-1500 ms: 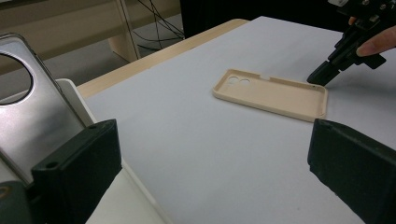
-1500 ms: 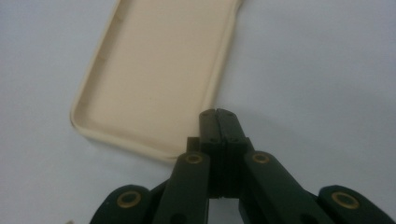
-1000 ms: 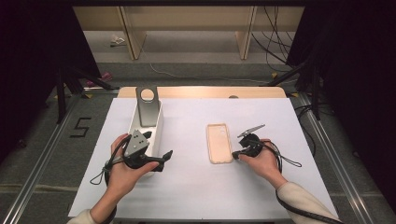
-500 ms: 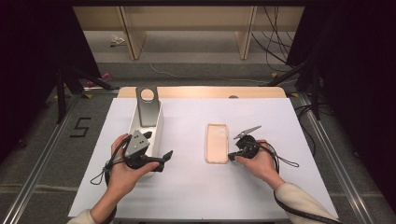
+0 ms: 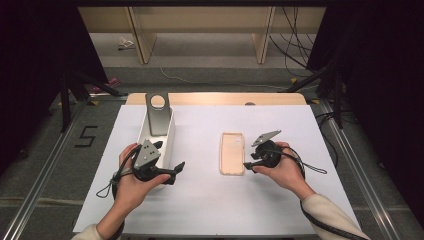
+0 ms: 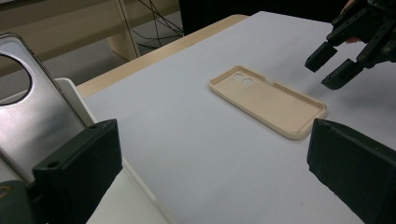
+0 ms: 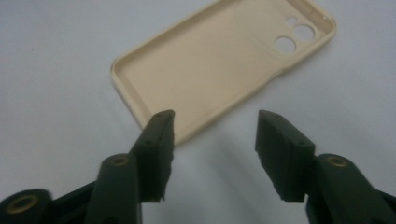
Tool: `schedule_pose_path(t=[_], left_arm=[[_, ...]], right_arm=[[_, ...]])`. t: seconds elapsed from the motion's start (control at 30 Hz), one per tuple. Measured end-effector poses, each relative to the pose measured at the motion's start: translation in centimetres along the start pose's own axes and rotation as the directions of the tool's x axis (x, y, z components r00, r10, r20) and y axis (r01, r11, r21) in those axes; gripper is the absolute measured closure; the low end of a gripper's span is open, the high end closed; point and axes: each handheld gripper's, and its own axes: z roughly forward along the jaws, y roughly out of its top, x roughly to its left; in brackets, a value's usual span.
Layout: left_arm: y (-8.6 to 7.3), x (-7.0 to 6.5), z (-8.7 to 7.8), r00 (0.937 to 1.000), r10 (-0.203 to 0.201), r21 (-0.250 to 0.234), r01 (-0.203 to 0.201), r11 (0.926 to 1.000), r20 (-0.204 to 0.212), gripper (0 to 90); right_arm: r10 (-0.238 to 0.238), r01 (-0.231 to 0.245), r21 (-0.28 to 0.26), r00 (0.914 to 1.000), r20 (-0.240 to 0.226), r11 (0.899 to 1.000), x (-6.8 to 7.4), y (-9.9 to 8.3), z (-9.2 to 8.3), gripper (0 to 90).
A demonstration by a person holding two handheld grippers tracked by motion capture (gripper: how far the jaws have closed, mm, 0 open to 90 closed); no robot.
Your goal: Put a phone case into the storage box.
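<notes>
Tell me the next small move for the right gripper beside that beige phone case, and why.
Probably ease the right gripper forward so its jaws straddle the near long edge of the beige plastic phone case, then close. Its jaws have just been opening, nothing lies between them yet, and the case lies flat, hollow side up, just ahead on the white table sheet.

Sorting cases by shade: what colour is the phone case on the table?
Beige, a pale tan; the phone case shows best in the right gripper view.
</notes>
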Motion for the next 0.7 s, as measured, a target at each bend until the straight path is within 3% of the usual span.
schedule_pose_path(t=[0.13,0.3,0.53,0.7], left_arm=[[0.0,0.0,0.0,1.0000,0.000,0.000,0.000,1.0000,0.001,2.5],[-0.1,-0.1,0.1,1.0000,-0.003,0.002,0.003,1.0000,0.006,2.5],[-0.1,-0.1,0.0,1.0000,-0.001,0.002,0.001,1.0000,0.005,2.6],[-0.1,-0.1,0.0,1.0000,0.002,0.003,-0.002,1.0000,0.006,2.6]], right_arm=[[-0.086,0.086,-0.002,0.9963,-0.003,0.996,0.5,0.5,-0.1,30.3],[-0.201,0.200,0.016,0.9796,0.010,0.980,1.6,1.2,-0.3,24.3],[-0.327,0.324,0.083,0.9449,0.019,0.942,3.3,2.3,0.5,24.2],[-0.385,0.378,0.151,0.9224,0.023,0.913,4.3,2.9,1.7,24.8]])
